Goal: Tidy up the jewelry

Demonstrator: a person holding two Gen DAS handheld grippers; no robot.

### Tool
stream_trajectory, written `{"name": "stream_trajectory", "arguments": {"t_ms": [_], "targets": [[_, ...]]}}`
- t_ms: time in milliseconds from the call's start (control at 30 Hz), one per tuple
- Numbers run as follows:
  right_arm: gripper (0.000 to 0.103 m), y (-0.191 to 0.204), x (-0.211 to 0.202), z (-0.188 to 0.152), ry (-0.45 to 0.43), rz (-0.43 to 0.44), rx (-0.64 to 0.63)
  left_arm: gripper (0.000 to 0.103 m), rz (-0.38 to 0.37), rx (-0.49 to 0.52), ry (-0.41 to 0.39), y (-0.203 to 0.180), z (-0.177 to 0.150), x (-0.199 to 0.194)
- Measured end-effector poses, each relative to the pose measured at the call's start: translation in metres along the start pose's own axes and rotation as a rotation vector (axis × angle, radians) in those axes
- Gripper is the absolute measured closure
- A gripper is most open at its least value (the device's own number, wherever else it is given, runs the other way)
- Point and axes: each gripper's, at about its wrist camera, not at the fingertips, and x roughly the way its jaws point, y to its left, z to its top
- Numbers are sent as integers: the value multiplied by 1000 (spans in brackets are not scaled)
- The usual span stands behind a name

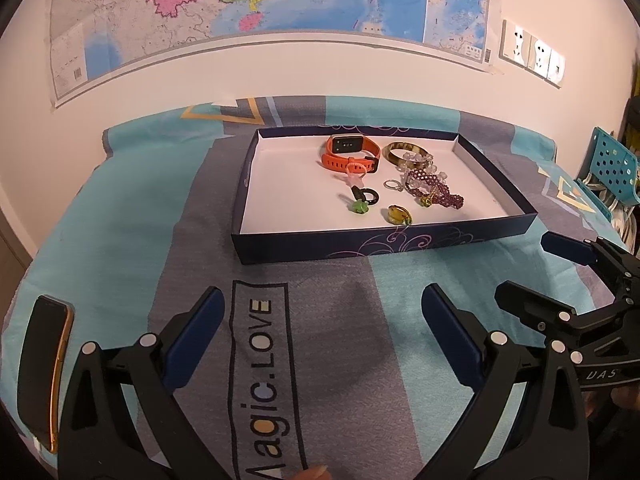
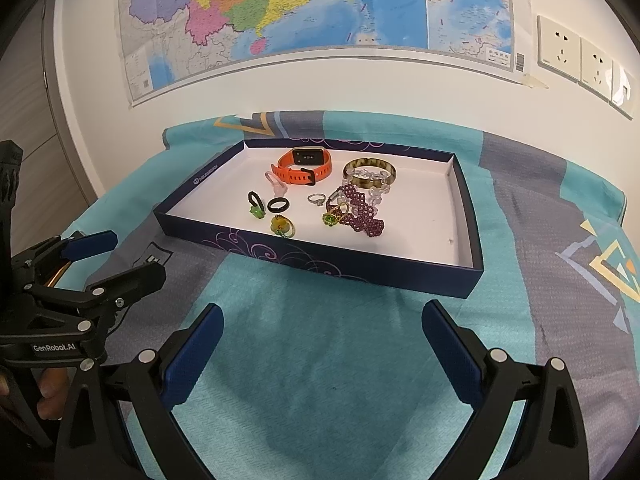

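A dark blue shallow box (image 1: 280, 246) (image 2: 360, 268) with a white floor holds the jewelry: an orange watch (image 1: 348, 152) (image 2: 304, 166), an amber bangle (image 1: 404, 151) (image 2: 370, 172), a purple beaded bracelet (image 1: 436, 192) (image 2: 362, 212), a black ring (image 1: 370, 196) (image 2: 278, 205), a silver ring (image 2: 317, 199), a green flower ring (image 1: 79, 207) and a yellow ring (image 1: 396, 215) (image 2: 282, 225). My left gripper (image 1: 322, 312) (image 2: 116, 254) is open and empty, in front of the box. My right gripper (image 2: 322, 332) (image 1: 532, 268) is open and empty, in front of the box too.
A phone with a gold edge (image 1: 44, 368) lies on the cloth at the far left. The table is covered by a teal and grey cloth (image 2: 320, 380). A wall with a map (image 1: 260, 0) and sockets (image 2: 580, 54) stands behind. A teal perforated basket (image 1: 612, 164) is at the right.
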Motion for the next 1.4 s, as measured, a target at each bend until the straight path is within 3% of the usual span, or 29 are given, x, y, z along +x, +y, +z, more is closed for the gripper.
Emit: {"name": "stream_trajectory", "arguments": {"t_ms": [1400], "targets": [[7, -2, -2, 2, -7, -1, -5, 6, -4, 15, -8, -6, -2, 2]]}}
